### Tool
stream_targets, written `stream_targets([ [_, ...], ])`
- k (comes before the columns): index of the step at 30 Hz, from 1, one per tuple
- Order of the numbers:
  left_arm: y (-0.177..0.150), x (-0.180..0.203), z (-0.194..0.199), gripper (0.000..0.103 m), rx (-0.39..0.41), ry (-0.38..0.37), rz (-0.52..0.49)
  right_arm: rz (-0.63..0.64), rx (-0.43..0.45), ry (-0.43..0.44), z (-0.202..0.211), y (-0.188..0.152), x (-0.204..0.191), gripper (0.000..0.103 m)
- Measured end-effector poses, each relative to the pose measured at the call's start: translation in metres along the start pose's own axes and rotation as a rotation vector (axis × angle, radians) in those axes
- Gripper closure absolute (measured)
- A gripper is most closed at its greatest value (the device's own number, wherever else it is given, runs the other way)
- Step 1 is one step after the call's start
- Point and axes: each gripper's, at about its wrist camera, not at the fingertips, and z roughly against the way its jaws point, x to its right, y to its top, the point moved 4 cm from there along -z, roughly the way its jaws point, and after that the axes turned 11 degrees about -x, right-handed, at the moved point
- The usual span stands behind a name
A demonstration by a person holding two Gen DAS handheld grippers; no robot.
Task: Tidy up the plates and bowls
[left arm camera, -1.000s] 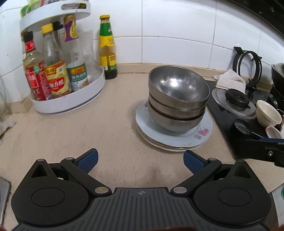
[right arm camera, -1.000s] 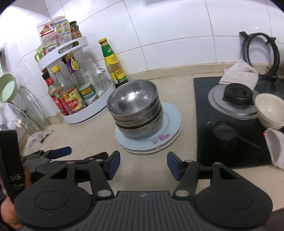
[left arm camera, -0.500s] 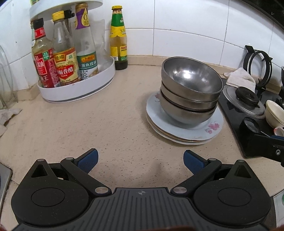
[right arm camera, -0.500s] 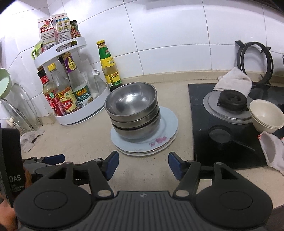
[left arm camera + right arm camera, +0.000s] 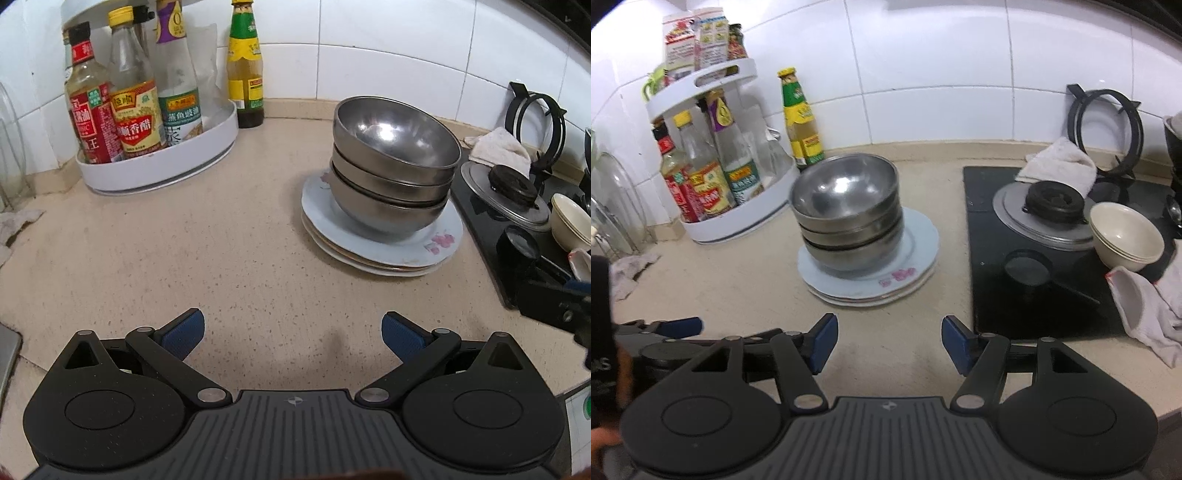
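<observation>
Three nested steel bowls (image 5: 393, 173) (image 5: 849, 210) stand on a stack of white plates (image 5: 439, 243) (image 5: 916, 254), the top plate bearing a pink flower print. The stack sits mid-counter beside the stove. My left gripper (image 5: 291, 330) is open and empty, low over the beige counter, well short of the stack and to its left. My right gripper (image 5: 886, 341) is also open with nothing between its blue pads, facing the stack from the front. Cream bowls (image 5: 1126, 236) (image 5: 570, 221) rest on the stove at the right.
A white two-tier turntable (image 5: 738, 218) (image 5: 162, 166) of sauce bottles stands at the back left, a green-labelled bottle (image 5: 801, 118) beside it. The black stove (image 5: 1034, 277) holds a burner cap, a trivet (image 5: 1106, 129) and cloths (image 5: 1145, 310). Glass lids lean at far left.
Both views have shifted a little; the bowl and plate stack now sits further right in the left wrist view. Nothing on the counter has moved. Both grippers stay open and empty.
</observation>
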Motion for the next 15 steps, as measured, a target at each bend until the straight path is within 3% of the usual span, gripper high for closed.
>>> stream_targets([
  [15, 0.001, 0.004, 0.003, 0.0, -0.019, 0.01, 0.025, -0.036, -0.04, -0.051, -0.022, -0.002, 0.004, 0.043],
])
